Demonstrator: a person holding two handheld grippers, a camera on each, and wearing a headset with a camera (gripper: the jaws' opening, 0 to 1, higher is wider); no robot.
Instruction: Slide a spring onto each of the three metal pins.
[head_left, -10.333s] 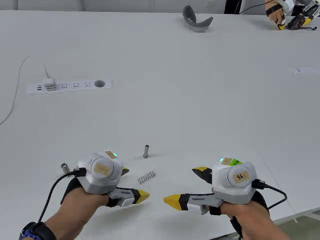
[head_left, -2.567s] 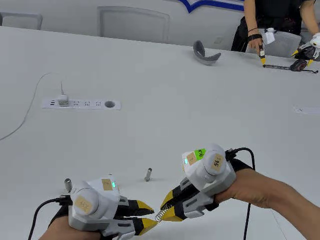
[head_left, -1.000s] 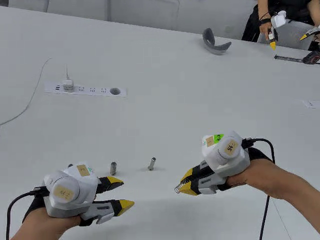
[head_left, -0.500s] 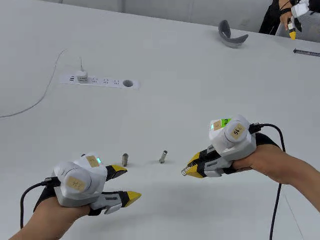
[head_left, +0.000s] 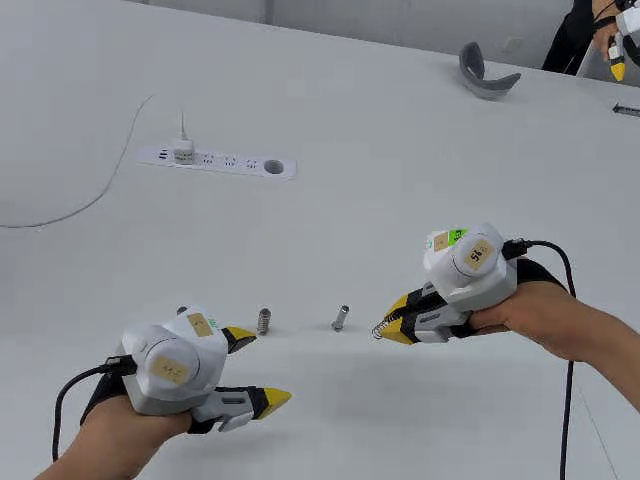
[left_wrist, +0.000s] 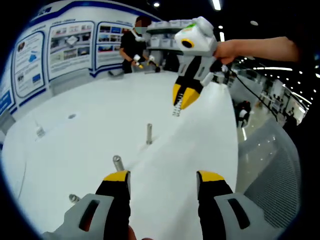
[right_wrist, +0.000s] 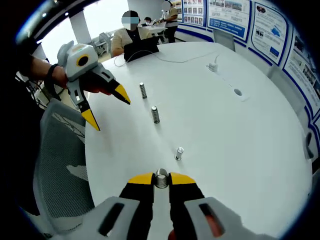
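Your right gripper (head_left: 393, 325) is clenched on a spring (head_left: 380, 328) that pokes out past its yellow tips. It sits just right of the bare metal pin (head_left: 340, 318) on the white table (head_left: 400, 150), not touching it. Your left gripper (head_left: 258, 367) is released, jaws spread wide. A sprung pin (head_left: 264, 320) stands beside its upper tip, and a second sprung pin (right_wrist: 143, 90) stands further left.

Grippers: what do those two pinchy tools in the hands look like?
Both the left gripper and the right gripper have rounded white bodies, black jaws with yellow pointed tips, and tan stickers. A black cable trails from each. The right one also has a green label.
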